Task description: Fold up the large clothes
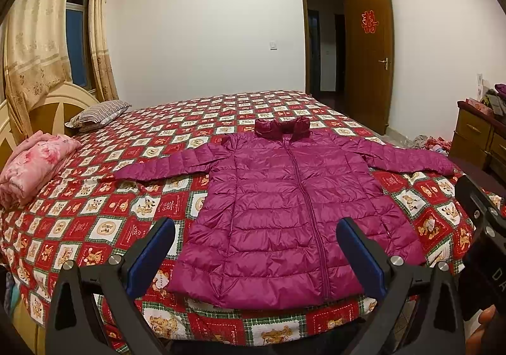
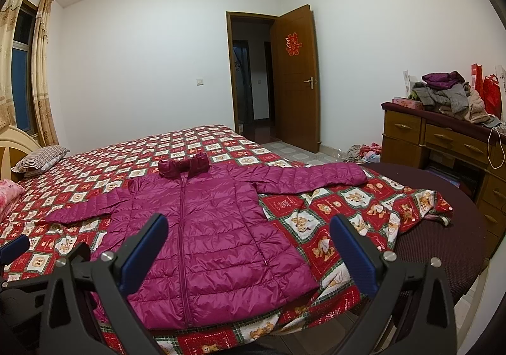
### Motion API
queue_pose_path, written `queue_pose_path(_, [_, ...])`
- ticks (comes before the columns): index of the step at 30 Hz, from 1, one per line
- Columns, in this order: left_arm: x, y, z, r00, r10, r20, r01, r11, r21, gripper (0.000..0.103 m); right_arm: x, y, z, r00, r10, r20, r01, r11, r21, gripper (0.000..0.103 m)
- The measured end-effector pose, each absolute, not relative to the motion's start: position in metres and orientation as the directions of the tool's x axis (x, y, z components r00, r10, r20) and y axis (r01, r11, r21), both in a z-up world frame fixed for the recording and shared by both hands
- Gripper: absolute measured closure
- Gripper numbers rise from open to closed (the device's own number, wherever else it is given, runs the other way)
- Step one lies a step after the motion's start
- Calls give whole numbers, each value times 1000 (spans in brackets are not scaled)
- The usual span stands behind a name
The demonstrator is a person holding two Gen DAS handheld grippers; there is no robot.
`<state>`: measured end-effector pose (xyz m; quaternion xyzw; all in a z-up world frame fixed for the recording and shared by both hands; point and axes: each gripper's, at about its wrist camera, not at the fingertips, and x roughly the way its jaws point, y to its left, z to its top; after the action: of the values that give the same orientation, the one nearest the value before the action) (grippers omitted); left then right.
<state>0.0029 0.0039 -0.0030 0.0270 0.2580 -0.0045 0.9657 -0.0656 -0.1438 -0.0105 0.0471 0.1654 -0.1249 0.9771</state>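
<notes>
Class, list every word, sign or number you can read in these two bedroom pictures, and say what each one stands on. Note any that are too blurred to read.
"囍": red paper sign on the open door, also seen in the left wrist view.
"D" and part of another letter: white on the right gripper's black body; the rest is cut off.
Bedspread squares: small print, too blurred to read.
Boxes and red bags on the dresser: nothing readable.

Left hand-held gripper (image 1: 255, 230) fingers spread wide, empty; right hand-held gripper (image 2: 249, 227) likewise, level alongside.
</notes>
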Motion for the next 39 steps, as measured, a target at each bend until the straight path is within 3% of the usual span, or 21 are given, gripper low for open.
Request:
queue_pose_path(23, [5,5,-2,863,4,-505,23,999,47,1,-52,-149,-14,888,-228,-399,269,962,50,0])
queue_pose_path(39, [33,23,-22,838,2,-546,14,1000,26,1,-13,-162,-27,830,-190,-525,268,961,75,0])
